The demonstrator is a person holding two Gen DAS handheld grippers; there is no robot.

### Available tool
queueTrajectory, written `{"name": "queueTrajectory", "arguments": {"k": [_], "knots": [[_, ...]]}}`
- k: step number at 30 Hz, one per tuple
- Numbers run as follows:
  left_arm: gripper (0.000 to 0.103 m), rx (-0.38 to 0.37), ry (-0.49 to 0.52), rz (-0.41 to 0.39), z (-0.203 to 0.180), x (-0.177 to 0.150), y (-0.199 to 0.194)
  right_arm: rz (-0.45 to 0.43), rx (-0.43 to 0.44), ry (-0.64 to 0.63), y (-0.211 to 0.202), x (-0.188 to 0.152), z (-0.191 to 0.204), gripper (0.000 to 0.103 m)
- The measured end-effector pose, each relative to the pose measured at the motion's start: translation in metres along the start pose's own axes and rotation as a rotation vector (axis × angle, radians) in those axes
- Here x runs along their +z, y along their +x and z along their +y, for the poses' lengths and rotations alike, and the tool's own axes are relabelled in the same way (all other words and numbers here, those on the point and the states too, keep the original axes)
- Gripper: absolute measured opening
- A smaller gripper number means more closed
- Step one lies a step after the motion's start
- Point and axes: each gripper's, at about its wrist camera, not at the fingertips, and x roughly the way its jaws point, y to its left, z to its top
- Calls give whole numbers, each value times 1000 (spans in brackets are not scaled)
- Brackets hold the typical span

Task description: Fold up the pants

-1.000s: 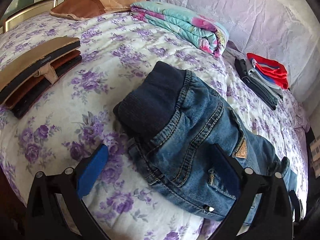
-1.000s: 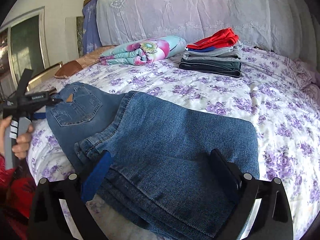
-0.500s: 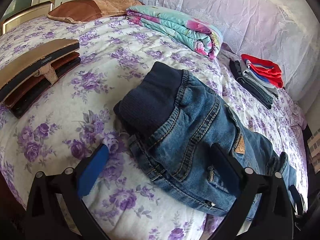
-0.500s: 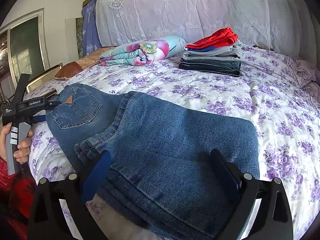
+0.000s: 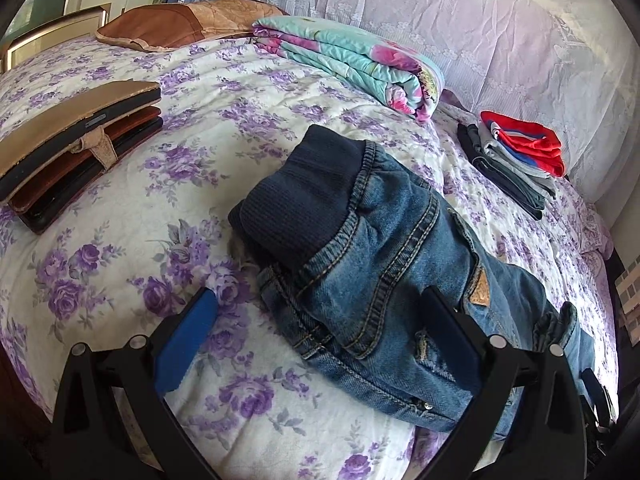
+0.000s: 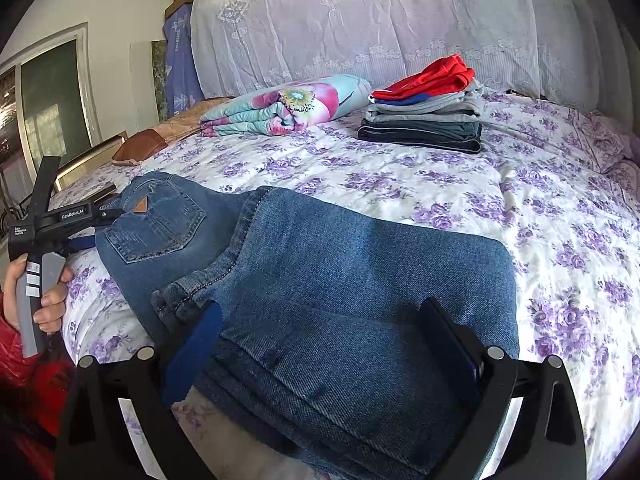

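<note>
Left claw [image 5: 316, 344]: jaws spread wide, nothing between them. Blue pad on its left finger [image 5: 186, 344] faced inward; the right finger showed as a dark bar. Seen from the right wrist view, the left claw [image 6: 86, 226] sat level, pointing to the right. The left hand [image 6: 38, 292] wrapped its grey handle, fingers curled around the front, with a red sleeve [image 6: 20, 364] below.

Right claw [image 6: 320, 344]: jaws likewise spread wide, gripping nothing. Blue pad visible on its left finger [image 6: 192, 356]; right finger dark. The hand holding it was out of view.
</note>
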Motion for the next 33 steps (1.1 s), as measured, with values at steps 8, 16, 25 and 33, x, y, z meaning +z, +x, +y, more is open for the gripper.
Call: {"name": "queueTrajectory", "arguments": {"k": [8, 16, 25, 33], "knots": [[98, -278, -34, 126, 9, 4, -10, -2, 1, 2, 0, 0, 0, 100], [98, -443, -290, 241, 43, 24, 2, -19, 18, 24, -2, -1, -3, 100], [97, -399, -302, 280, 31, 36, 16, -31, 33, 43, -4, -2, -5, 100], [69, -440, -333, 239, 39, 34, 18, -38, 41, 53, -6, -4, -6, 100]]}}
